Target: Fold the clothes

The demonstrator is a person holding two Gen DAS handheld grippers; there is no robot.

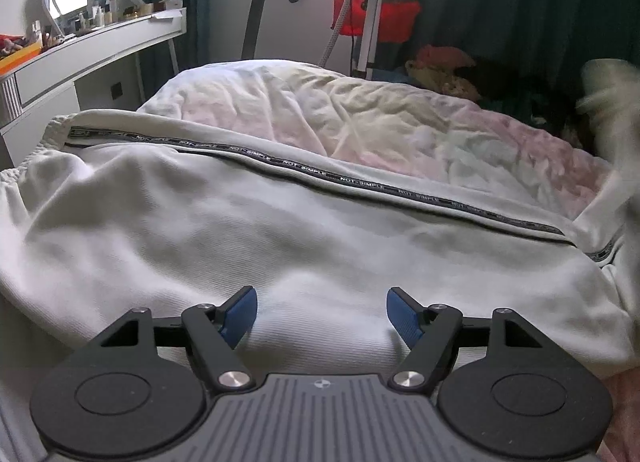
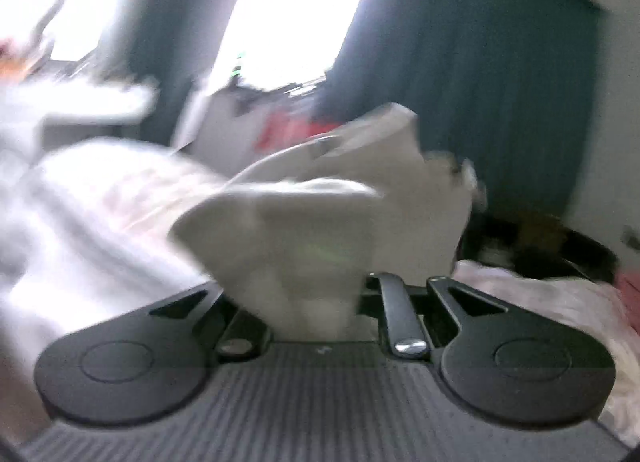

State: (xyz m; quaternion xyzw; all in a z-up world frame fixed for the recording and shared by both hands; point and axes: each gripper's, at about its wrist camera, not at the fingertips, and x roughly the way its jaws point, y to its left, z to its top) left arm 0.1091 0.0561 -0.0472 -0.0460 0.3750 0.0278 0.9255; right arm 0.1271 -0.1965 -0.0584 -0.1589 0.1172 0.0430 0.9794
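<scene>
White track pants (image 1: 248, 222) with a black lettered side stripe (image 1: 360, 182) lie spread across the bed, waistband at the far left. My left gripper (image 1: 322, 312) is open, its blue pads (image 1: 242, 312) resting low over the white cloth with nothing between them. In the right wrist view, which is blurred by motion, my right gripper (image 2: 320, 302) is shut on a bunched leg end of the pants (image 2: 320, 222) and holds it lifted above the bed; its fingertips are hidden by the cloth.
A crumpled pale pink and white bedsheet (image 1: 360, 114) covers the bed. A white dressing table (image 1: 92, 50) with bottles stands at the left. A chair (image 1: 288, 18), a red item (image 1: 388, 18) and dark curtains (image 1: 520, 2) are behind the bed.
</scene>
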